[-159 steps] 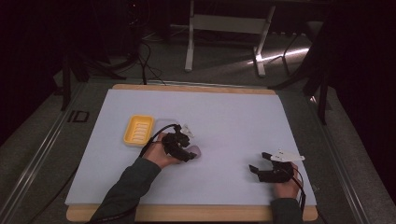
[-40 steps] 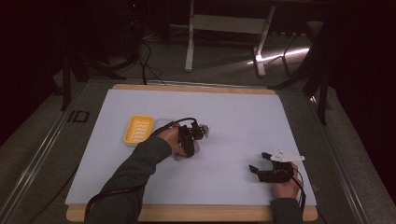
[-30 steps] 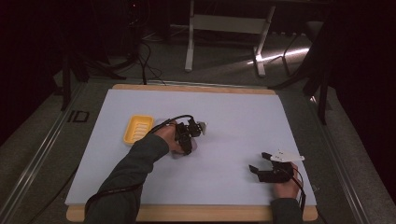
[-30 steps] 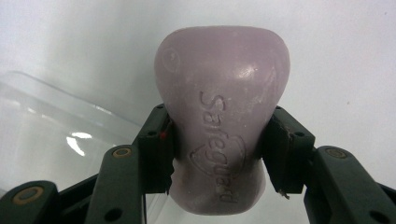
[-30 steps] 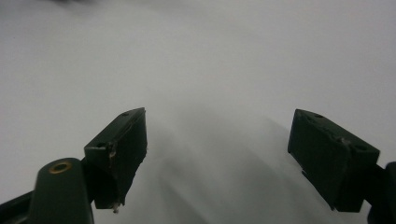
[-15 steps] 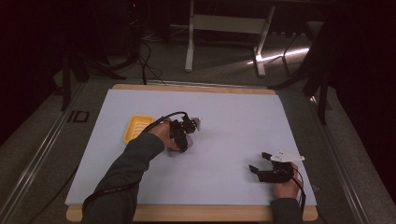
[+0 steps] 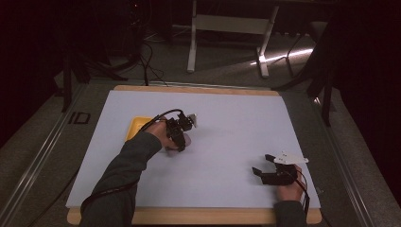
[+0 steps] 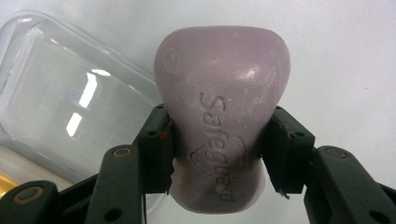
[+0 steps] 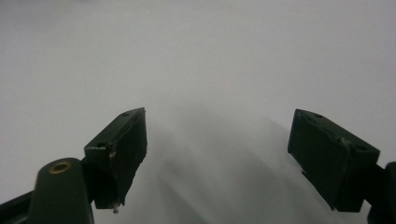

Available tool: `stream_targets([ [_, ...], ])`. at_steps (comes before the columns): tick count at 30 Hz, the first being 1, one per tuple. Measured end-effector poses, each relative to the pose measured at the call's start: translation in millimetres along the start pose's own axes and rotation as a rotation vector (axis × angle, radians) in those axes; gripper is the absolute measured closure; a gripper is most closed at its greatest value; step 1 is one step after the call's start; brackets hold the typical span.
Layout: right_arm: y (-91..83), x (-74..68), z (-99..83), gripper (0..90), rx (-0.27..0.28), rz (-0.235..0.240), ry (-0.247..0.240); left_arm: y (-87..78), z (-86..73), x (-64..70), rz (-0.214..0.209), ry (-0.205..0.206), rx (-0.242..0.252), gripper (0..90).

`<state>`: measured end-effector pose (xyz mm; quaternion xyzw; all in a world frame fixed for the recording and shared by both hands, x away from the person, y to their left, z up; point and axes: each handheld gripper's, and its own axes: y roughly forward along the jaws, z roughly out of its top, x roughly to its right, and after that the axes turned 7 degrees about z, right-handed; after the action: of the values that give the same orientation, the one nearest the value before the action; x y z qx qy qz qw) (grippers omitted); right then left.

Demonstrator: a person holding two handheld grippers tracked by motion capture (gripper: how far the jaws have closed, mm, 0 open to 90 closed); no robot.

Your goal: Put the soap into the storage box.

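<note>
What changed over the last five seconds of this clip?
The left tool, shut on the purple soap bar, has drifted toward the far left, to the yellow tray and a clear lid. The right tool has stayed open, resting near the front right of the white mat.

Left tool [image 7: 182,142] with soap [image 8: 219,116], now nearer tray [image 7: 135,127]

The word "Safeguard" is pressed into the pale purple bar of soap [image 8: 219,126] at the centre of the left gripper view, running down its face over an embossed shield outline. In the high view, the letters "ID" [image 7: 78,117] stand in black on the grey surface at the left, just outside the desk [image 7: 246,137].
</note>
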<state>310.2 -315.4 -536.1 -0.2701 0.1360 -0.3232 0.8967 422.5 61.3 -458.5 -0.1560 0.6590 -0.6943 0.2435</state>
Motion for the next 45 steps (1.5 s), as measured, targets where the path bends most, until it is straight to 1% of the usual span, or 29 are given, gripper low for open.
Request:
stream_targets([
  [2, 0.0, 0.0, 0.0, 19.3, 0.0, 0.0, 0.0, -0.3, -0.6, -0.8, -0.002, -0.007, 0.001, 49.7],
  [5, 0.1, 0.0, 0.0, 19.3, 0.0, 0.0, -0.001, -1.4, -3.0, -5.2, -0.005, -0.033, -0.004, 49.7],
  [14, 0.0, -0.1, 0.0, 19.3, 0.0, 0.0, 0.0, -3.7, -7.6, -11.3, -0.008, -0.057, -0.007, 49.7],
  [18, 0.1, -0.1, 0.0, 19.3, 0.0, -0.001, -0.001, -5.0, -10.1, -15.4, -0.01, -0.08, 0.006, 49.7],
  [20, 0.1, -0.1, 0.0, 19.3, 0.0, -0.001, -0.001, -5.0, -10.4, -16.3, -0.009, -0.084, 0.007, 49.7],
  [21, 0.1, -0.1, 0.0, 19.3, 0.0, -0.001, -0.001, -5.0, -11.1, -18.5, -0.009, -0.098, 0.007, 49.7],
  [25, 0.0, -0.1, 0.0, 19.3, 0.0, 0.0, -0.001, -5.6, -13.5, -22.0, -0.005, -0.119, 0.009, 49.7],
  [29, 0.1, -0.2, 0.0, 19.3, 0.0, -0.001, -0.002, -6.5, -17.6, -27.6, -0.002, -0.129, 0.008, 49.7],
  [31, 0.1, -0.2, 0.0, 19.3, 0.0, -0.001, -0.002, -7.3, -20.0, -30.8, 0.005, -0.148, 0.013, 49.8],
  [36, 0.1, -0.2, 0.0, 19.3, -0.001, -0.001, -0.002, -10.0, -25.7, -39.0, 0.011, -0.172, 0.009, 49.8],
  [41, 0.1, -0.2, 0.0, 19.3, -0.001, -0.001, -0.002, -13.3, -30.5, -43.9, 0.009, -0.205, 0.027, 49.7],
  [45, 0.2, -0.2, 0.0, 19.3, -0.001, -0.001, -0.003, -16.5, -32.7, -47.1, 0.011, -0.213, 0.025, 49.7],
])
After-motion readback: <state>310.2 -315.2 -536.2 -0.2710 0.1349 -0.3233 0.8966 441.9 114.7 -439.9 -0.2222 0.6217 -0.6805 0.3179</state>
